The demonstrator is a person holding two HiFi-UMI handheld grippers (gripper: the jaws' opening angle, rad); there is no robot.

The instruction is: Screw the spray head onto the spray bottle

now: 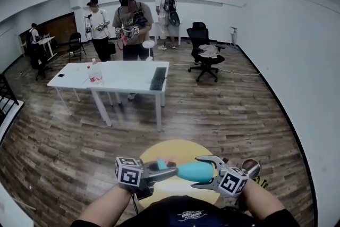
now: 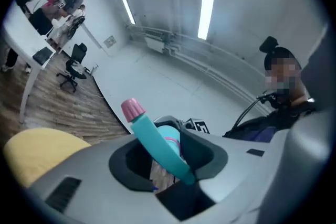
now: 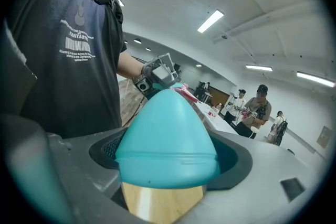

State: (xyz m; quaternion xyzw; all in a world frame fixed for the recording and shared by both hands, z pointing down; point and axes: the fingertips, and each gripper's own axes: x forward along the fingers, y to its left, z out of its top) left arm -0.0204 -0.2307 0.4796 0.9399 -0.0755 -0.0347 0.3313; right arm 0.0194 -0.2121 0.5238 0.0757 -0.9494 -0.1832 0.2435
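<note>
Here the right gripper [image 1: 201,171] clamps the teal spray bottle [image 3: 165,139]; the left gripper [image 1: 169,171], just left, apparently pinches the spray head [image 2: 155,137].

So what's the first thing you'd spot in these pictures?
The bright teal spray bottle, low in the head view, held by the right gripper over a round yellow table. Then the spray head with its pink nozzle, between the fingers of the left gripper. Farther back, people stand by a white table.
</note>
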